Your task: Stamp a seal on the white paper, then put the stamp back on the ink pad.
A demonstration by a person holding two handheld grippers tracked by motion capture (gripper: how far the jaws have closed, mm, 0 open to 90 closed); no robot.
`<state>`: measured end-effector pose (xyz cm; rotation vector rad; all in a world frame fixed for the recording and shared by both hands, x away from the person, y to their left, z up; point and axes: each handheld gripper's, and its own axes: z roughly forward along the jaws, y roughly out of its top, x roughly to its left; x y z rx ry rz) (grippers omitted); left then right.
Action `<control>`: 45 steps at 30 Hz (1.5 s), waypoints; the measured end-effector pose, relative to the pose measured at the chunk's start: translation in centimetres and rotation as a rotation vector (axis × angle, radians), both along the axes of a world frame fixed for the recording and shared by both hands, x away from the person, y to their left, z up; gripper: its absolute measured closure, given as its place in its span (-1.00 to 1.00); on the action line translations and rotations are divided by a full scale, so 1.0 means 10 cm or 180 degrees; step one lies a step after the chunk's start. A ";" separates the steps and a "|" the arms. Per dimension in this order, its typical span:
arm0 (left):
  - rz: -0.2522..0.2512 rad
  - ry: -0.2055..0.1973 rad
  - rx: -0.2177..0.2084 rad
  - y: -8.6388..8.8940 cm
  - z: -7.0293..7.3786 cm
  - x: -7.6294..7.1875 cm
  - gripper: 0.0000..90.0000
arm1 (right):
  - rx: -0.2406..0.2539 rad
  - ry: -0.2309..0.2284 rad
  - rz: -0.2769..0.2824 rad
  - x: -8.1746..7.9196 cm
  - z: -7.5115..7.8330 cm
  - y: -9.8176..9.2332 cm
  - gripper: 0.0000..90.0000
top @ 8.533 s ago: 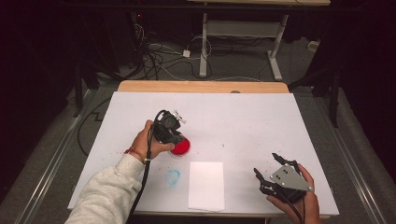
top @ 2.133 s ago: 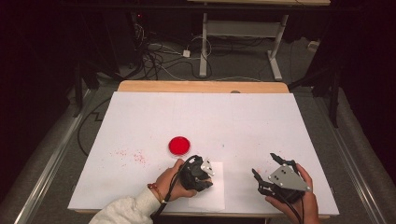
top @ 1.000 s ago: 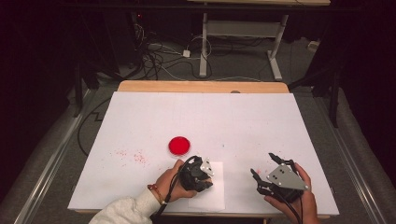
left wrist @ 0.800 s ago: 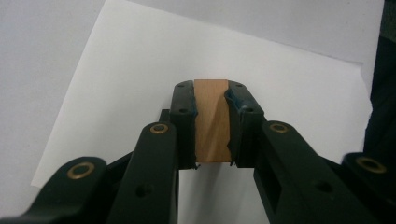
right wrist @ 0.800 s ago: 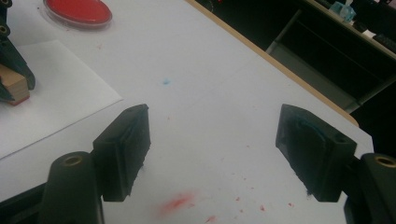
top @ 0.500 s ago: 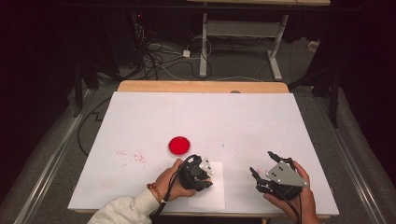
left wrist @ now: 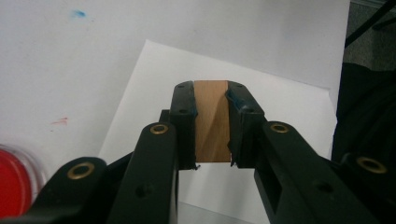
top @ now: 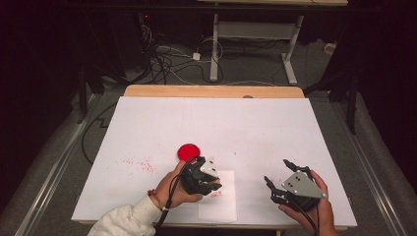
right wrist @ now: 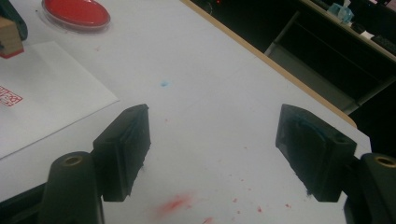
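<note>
My left gripper is shut on a small wooden stamp block, held a little above a white sheet of paper near the table's front edge. A red stamped print marks the paper just under it. The stamp shows at the left edge of the right gripper view. A round red ink pad lies just beyond the left hand. My right gripper rests open to the right, with nothing between its jaws.
The white table cover carries red ink specks at the left and a red smear below the right gripper. A small blue spot lies beside the paper. A wooden table edge runs along the back.
The left gripper has lifted the stamp slightly off the paper, and a red print now shows beneath it. The right gripper has stayed put.
</note>
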<state>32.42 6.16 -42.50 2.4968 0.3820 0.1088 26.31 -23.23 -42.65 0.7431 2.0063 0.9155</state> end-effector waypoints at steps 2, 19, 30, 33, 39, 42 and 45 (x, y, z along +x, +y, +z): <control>0.0012 -0.0010 -0.0049 0.03 0.04 0.01 0.63 | 0.0003 -0.0015 0.0002 -0.01 0.01 0.00 -0.41; 0.0259 -0.0202 -0.0238 0.29 0.30 0.11 0.63 | -0.0007 0.0008 0.0001 -0.03 -0.01 -0.03 -0.41; 0.0461 -0.0254 -0.0325 0.49 0.36 0.22 0.63 | -0.0007 -0.0011 0.0008 -0.05 0.00 -0.02 -0.41; 0.0516 -0.0252 -0.0319 0.52 0.35 0.26 0.63 | 0.0002 -0.0003 -0.0004 -0.05 -0.01 -0.03 -0.41; 0.0627 -0.0229 -0.0296 0.59 0.31 0.36 0.63 | -0.0007 -0.0003 0.0006 -0.05 -0.01 -0.03 -0.40; 0.0678 -0.0208 -0.0285 0.63 0.28 0.42 0.63 | -0.0011 -0.0004 -0.0006 -0.05 -0.01 -0.03 -0.41; 0.0721 -0.0194 -0.0264 0.65 0.26 0.47 0.63 | -0.0017 -0.0002 0.0001 -0.05 -0.01 -0.03 -0.40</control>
